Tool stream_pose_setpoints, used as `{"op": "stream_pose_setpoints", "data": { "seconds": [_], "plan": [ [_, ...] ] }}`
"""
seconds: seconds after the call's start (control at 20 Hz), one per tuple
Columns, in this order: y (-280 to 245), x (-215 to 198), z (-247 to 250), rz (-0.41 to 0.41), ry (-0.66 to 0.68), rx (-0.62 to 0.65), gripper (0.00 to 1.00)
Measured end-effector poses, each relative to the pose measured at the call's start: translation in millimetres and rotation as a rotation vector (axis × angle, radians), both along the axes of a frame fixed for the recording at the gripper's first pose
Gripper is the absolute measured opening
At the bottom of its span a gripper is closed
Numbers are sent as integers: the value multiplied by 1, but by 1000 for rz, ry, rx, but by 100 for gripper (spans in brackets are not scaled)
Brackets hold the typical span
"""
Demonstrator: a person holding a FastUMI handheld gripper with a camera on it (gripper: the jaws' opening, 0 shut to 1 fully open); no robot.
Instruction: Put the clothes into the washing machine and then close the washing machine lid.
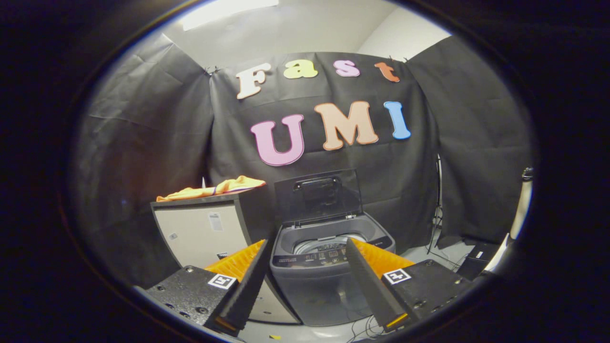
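Observation:
A grey top-loading washing machine (329, 267) stands straight ahead, beyond my fingers, with its dark see-through lid (318, 196) tilted up and open. An orange garment (217, 189) lies flat on top of a pale box-shaped cabinet (205, 231) to the left of the machine. My gripper (307, 247) is open, some way back from both, with nothing between its fingers. The left finger (248, 281) lines up with the cabinet's right side and the right finger (369, 281) overlaps the machine's right front.
Black cloth walls close the booth behind and on both sides. A dark box (479, 259) and cables lie on the grey floor to the right of the machine. A pale stand (519, 209) rises at the far right.

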State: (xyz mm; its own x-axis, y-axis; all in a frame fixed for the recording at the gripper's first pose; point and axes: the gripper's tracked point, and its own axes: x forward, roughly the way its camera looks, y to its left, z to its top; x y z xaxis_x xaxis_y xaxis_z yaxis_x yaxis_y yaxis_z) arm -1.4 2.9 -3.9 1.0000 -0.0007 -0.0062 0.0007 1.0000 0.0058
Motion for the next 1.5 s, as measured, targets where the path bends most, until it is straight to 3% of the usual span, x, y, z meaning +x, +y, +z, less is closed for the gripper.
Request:
{"op": "stream_pose_setpoints", "data": {
  "seconds": [0.6,0.9,1.1,1.35,1.5],
  "plan": [
    [17,7,-3,14,10,-1,96],
    [54,30,28,22,-19,-10,96],
    [86,59,61,6,-34,-22,96],
    [166,121,98,97,25,32,96],
    [216,168,108,131,87,-2,97]
  ]
}}
